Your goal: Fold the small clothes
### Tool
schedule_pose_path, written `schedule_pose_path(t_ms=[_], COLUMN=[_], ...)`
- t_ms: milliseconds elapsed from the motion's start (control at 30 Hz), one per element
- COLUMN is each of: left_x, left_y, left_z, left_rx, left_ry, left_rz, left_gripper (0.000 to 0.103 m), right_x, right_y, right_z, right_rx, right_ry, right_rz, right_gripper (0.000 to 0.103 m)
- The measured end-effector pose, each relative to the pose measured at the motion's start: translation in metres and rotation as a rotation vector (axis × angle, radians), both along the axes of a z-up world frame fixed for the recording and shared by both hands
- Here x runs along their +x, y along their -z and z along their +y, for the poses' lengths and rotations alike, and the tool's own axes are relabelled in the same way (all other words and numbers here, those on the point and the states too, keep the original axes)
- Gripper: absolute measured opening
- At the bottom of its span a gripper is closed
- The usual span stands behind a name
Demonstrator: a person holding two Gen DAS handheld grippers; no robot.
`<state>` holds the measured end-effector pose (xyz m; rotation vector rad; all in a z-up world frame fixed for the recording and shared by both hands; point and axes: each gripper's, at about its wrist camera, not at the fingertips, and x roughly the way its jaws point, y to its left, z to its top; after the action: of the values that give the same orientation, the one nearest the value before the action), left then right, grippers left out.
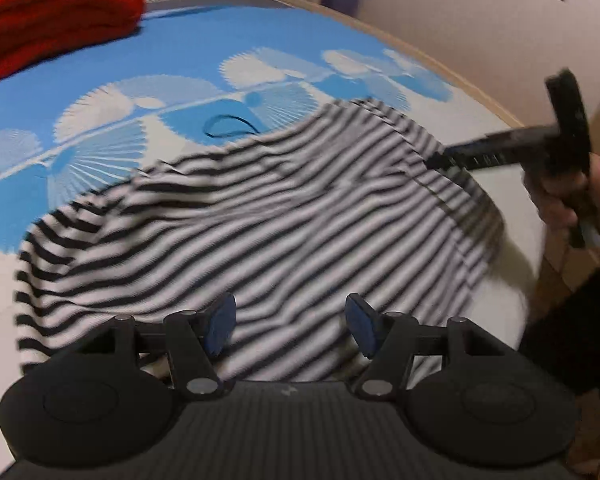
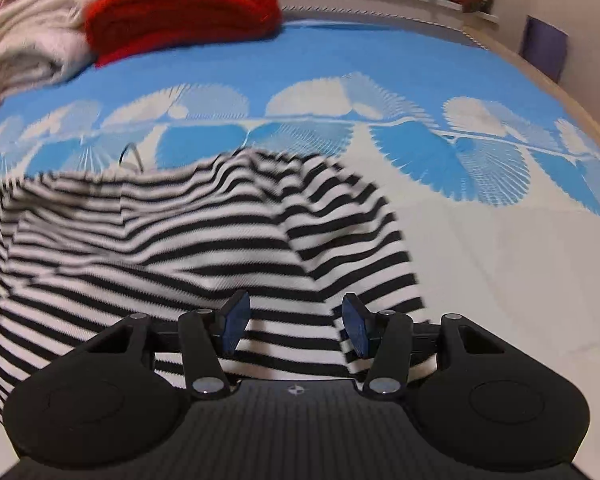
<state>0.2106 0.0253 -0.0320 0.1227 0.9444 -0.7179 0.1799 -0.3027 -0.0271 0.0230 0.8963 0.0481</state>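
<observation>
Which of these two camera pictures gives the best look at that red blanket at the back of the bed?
The right wrist view: the red blanket appears nearly whole, folded beside a white one. The left wrist view cuts the red blanket off at its corner.

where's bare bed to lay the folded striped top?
Free: the white stretch of bedspread right of the striped top, below the blue fan print. Also the blue band between top and red blanket. Crowded: far left corner, with the cream blanket.
</observation>
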Motion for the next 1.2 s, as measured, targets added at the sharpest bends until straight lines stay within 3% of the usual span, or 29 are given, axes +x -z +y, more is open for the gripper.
schedule_pose_path(t_ms=[100, 200, 267, 400, 533, 600, 700, 900, 1000, 1133, 1200], left_x=[-0.005, 0.003, 0.006, 0.009, 0.016, 0.013, -0.004, -0.049, -0.07, -0.089, -0.095], left_y=[0.01, 0.035, 0.031, 0.012, 0.034, 0.024, -0.01, -0.073, -0.086, -0.089, -0.093], left_z=[-0.005, -0.011, -0.01, 0.009, 0.03, 0.031, 0.041, 0.07, 0.087, 0.096, 0.101], left_rx=[0.023, 0.142, 0.135, 0.097, 0.146, 0.127, 0.109, 0.022, -0.017, 0.023, 0.011], left_ry=[0.033, 0.007, -0.01, -0.122, -0.211, -0.236, -0.358, -0.5, -0.587, -0.647, -0.667], left_rz=[0.015, 0.063, 0.066, 0.064, 0.186, 0.158, 0.08, -0.086, -0.14, -0.21, -0.24], left_gripper=[0.053, 0.033, 0.029, 0.026, 0.022, 0.023, 0.026, 0.033, 0.034, 0.035, 0.039], right_x=[-0.002, 0.0, 0.0, -0.002, -0.005, -0.007, -0.015, -0.038, -0.052, -0.068, -0.075], right_y=[0.003, 0.029, 0.038, 0.033, 0.036, 0.032, 0.014, -0.027, -0.044, -0.06, -0.064], right_z=[-0.011, -0.012, -0.014, -0.023, -0.023, -0.022, -0.021, -0.012, 0.0, 0.023, 0.037], right_rx=[0.014, -0.08, -0.109, -0.065, -0.081, -0.084, -0.057, 0.019, 0.04, 0.03, 0.018], right_ry=[0.012, 0.02, 0.019, 0.056, 0.06, 0.068, 0.088, 0.117, 0.096, 0.051, 0.026], right_rz=[0.048, 0.202, 0.248, 0.24, 0.247, 0.227, 0.152, 0.001, -0.06, -0.111, -0.127], right_gripper=[0.052, 0.052, 0.052, 0.052, 0.052, 0.052, 0.051, 0.038, 0.036, 0.036, 0.036])
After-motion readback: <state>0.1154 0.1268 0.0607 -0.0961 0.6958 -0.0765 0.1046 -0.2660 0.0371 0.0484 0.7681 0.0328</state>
